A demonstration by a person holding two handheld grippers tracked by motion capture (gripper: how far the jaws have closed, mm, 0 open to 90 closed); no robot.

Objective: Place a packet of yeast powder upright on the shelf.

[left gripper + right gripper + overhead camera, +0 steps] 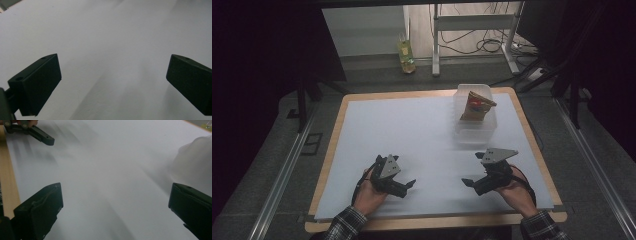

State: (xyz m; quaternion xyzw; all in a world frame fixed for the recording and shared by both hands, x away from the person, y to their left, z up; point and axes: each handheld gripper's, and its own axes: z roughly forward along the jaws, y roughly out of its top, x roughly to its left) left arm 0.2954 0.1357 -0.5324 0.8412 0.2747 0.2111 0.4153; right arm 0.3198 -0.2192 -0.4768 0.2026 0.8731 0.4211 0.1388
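Observation:
A clear plastic container [475, 127] stands at the back right of the white table top [412, 135], with a brown snack bag [477, 106] upright inside it. My left gripper [404, 172] rests low near the front left, held in a hand, jaws wide open over bare white surface [113, 82]. At the front right my right gripper [472, 169] is also open and empty [115, 205]. In the right gripper view the left gripper's finger [41, 135] shows at the top left, and the blurred container [197, 162] at the right.
A wooden rim [332, 150] frames the white top. On the floor beyond the table stand a bottle of yellow liquid [406, 52] and a white metal frame [472, 22] with cables. Dark curtains hang at both sides.

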